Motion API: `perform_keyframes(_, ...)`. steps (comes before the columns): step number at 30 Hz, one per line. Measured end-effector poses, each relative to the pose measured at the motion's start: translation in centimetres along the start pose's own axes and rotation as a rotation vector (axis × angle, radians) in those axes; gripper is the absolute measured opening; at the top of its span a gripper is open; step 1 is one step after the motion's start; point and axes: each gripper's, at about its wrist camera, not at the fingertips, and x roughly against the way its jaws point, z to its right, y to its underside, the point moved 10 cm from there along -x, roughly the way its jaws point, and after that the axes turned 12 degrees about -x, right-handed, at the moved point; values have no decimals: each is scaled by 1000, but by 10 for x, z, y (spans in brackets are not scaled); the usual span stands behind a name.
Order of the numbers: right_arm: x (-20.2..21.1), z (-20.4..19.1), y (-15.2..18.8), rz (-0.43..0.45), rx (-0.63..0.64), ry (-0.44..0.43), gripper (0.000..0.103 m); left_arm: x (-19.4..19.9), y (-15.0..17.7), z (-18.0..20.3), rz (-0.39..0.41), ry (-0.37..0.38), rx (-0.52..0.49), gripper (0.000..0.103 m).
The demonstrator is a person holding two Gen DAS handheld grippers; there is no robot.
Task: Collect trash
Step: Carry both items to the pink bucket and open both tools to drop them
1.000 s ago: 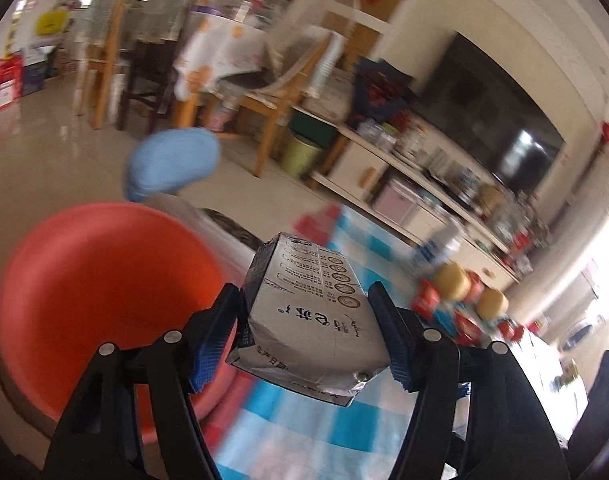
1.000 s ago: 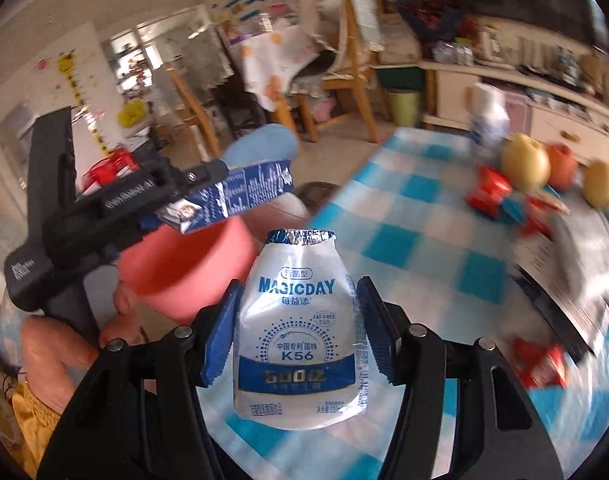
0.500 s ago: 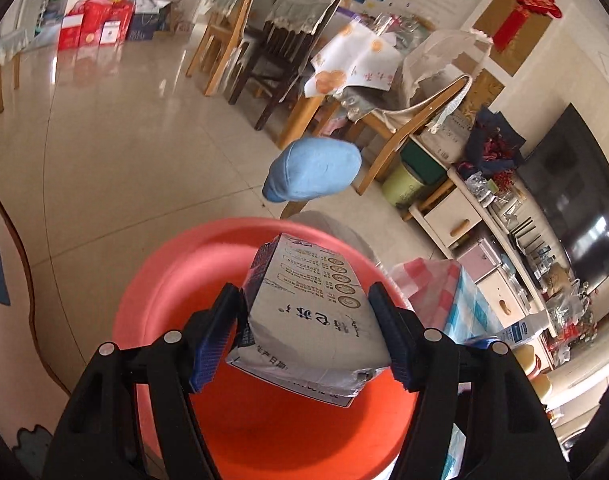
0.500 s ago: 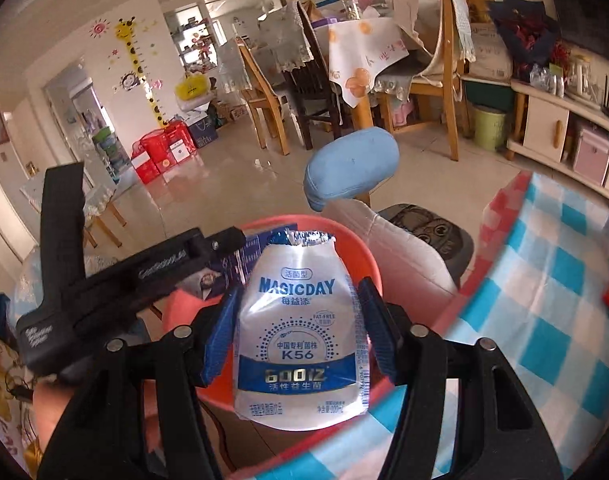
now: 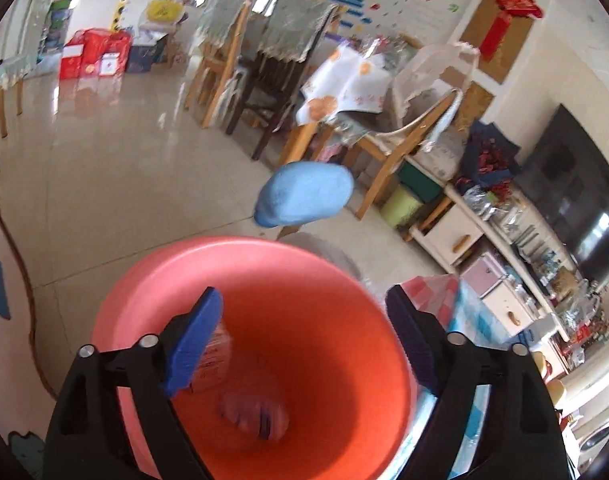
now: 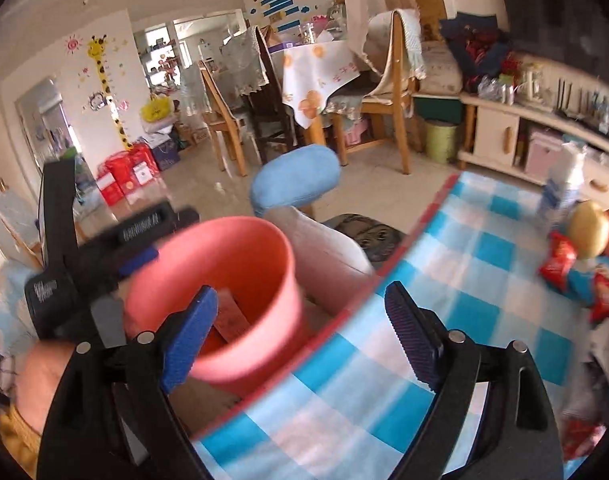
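Left gripper (image 5: pixel 304 328): I read both jaws spread wide, having just been opening, with nothing between the blue pads (image 5: pixel 194 342). No item is gripped. The gap frames the inside of the red bucket (image 5: pixel 344 280), which fills the lower centre of the left wrist view.

Bucket contents: 2 pieces of trash are visible inside. A pale carton (image 5: pixel 216 358) lies against the inner wall just behind the left pad. A blurred pouch (image 5: pixel 256 414) sits at the bottom, lower centre of the frame. I cannot tell any print on either.

Right gripper (image 6: pixel 300 332): I read both jaws spread wide, also just opened, with nothing held. The left pad overlaps the near rim of the bucket (image 6: pixel 240 240) in the picture; the right pad stands over the blue checked tablecloth (image 6: pixel 484 312).

In the right wrist view the bucket stands left of centre, just beside the red-trimmed table edge. A flat carton (image 6: pixel 230 318) leans inside it. The left gripper's black body (image 6: pixel 104 252) appears blurred at centre left, above the bucket's far-left rim, with a hand (image 6: pixel 40 380) below it.

Outward: red snack wrappers (image 6: pixel 558 256) and fruit (image 6: pixel 588 236) lie on the cloth at the right edge. A blue cushioned stool (image 6: pixel 296 182) stands beyond the bucket, upper centre.
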Motion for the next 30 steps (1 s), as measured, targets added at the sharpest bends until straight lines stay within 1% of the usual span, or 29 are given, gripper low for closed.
perform_keyframes(2,8,12,8,5,16,35,86,3,-3,10,38,12,-24,88)
perform_keyframes(4,18,22,15,21,17,54,86,6,-5,26,72,43,-51,89)
perform_keyframes(8,35,45,27,51,18,99,90,7,0,59,68,122,-99,89)
perform_keyframes(9,39,49,29,59,21,108,94,8,2,66,65,135,-114,89)
perform_keyframes(12,51,63,35,78,37,137,97,11,9,88,49,177,-193,89)
perform_keyframes(14,59,70,38,90,53,154,99,12,16,101,25,179,-260,89)
perform_keyframes(16,67,75,41,99,69,169,99,11,24,110,-8,168,-302,89)
perform_keyframes(17,70,78,43,102,79,178,99,9,27,113,-26,157,-312,89)
perform_keyframes(20,80,86,48,112,104,205,99,8,35,124,-53,191,-325,89)
perform_keyframes(23,91,94,50,130,114,228,99,10,41,132,-47,190,-338,89)
perform_keyframes(27,101,108,51,131,103,253,99,9,48,147,-48,235,-351,89)
perform_keyframes(30,110,119,52,140,91,266,99,9,55,158,-53,237,-388,89)
